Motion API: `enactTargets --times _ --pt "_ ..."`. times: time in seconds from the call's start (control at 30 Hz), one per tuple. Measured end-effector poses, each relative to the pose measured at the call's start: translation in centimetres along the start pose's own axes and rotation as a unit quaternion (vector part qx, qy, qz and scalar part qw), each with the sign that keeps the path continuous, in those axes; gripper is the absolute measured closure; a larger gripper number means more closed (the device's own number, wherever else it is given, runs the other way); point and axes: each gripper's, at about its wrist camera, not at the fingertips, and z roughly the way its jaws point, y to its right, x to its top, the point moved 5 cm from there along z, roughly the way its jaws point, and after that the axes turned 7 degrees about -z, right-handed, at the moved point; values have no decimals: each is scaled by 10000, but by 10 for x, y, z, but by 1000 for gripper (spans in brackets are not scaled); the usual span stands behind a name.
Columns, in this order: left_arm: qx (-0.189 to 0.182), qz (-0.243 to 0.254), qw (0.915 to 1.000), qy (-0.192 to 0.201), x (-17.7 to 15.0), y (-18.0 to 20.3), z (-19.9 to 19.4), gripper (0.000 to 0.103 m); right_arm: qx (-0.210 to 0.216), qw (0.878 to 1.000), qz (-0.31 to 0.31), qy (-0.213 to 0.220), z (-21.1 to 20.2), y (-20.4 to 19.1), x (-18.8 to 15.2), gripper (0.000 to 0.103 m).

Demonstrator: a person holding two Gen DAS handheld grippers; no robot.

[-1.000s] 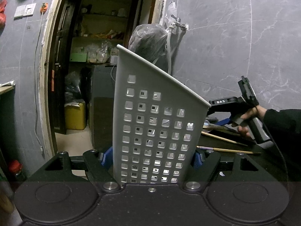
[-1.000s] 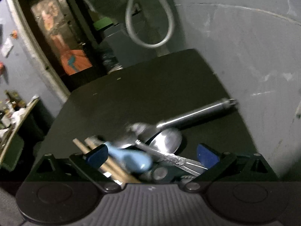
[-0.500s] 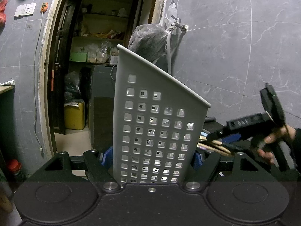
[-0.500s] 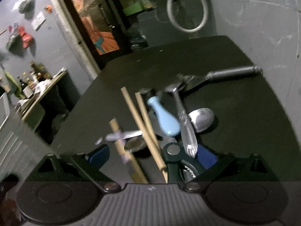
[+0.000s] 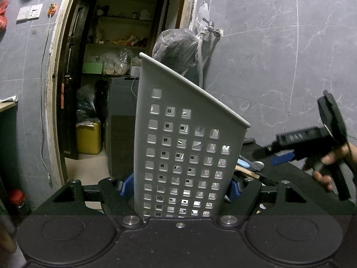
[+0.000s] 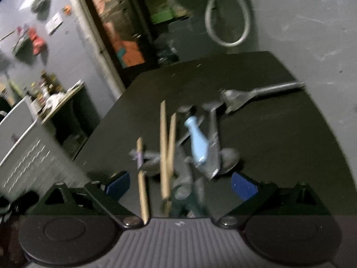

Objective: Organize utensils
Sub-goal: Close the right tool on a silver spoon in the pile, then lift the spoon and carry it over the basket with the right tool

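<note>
My left gripper (image 5: 180, 186) is shut on a grey perforated utensil holder (image 5: 185, 147), which it holds upright and slightly tilted. That holder (image 6: 26, 156) also shows at the left edge of the right wrist view. On the dark table (image 6: 279, 145) lies a pile of utensils: wooden chopsticks (image 6: 166, 147), a light blue handle (image 6: 197, 143), a silver spoon (image 6: 214, 143) and a long-handled metal tool (image 6: 263, 91). My right gripper (image 6: 180, 183) hangs open just above the near end of the pile, touching nothing. In the left wrist view the right gripper (image 5: 279, 156) is to the right of the holder.
A person's hand (image 5: 325, 167) grips the right gripper's handle. Behind the holder is an open doorway (image 5: 125, 67) with shelves, a yellow canister (image 5: 88, 138), a wall tap with a hose (image 5: 205, 33) and a bagged object (image 5: 176, 49). A tiled wall bounds the table's far side.
The right gripper has drawn back from the utensil pile toward the right of the left wrist view, so more of the pile and the holder's edge now show. The left gripper has not moved.
</note>
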Motion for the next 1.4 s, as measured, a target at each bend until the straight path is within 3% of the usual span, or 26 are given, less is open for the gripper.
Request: enactTargets --times 0.17,0.33,0.47,0.73,0.83,0.87,1.0,1.1,1.4 --pt "5 2 10000 5 0 0 0 25 -309 9991 263 -81 27 22 32 5" --pt "12 16 10000 -2 0 0 1 25 -710 9971 155 -222 52 29 45 26" --pt "12 18 10000 -1 0 0 1 25 -690 9966 237 -378 70 30 44 37" --pt "13 19 10000 -6 0 0 0 25 -924 9950 -79 -362 88 18 51 39" --pt "12 19 10000 -7 0 0 0 25 -1040 9937 -196 -367 96 13 55 45" --pt "12 18 10000 -7 0 0 0 25 -1104 9929 -233 -369 98 11 56 48" --pt "10 13 10000 -5 0 0 0 25 -1538 9863 -459 -378 102 4 57 78" --pt "5 1 10000 -14 1 0 0 25 -1495 9875 -360 -354 100 4 55 99" --pt "-24 -55 10000 -21 1 -3 2 25 -1149 9932 -161 96 78 7 54 101"
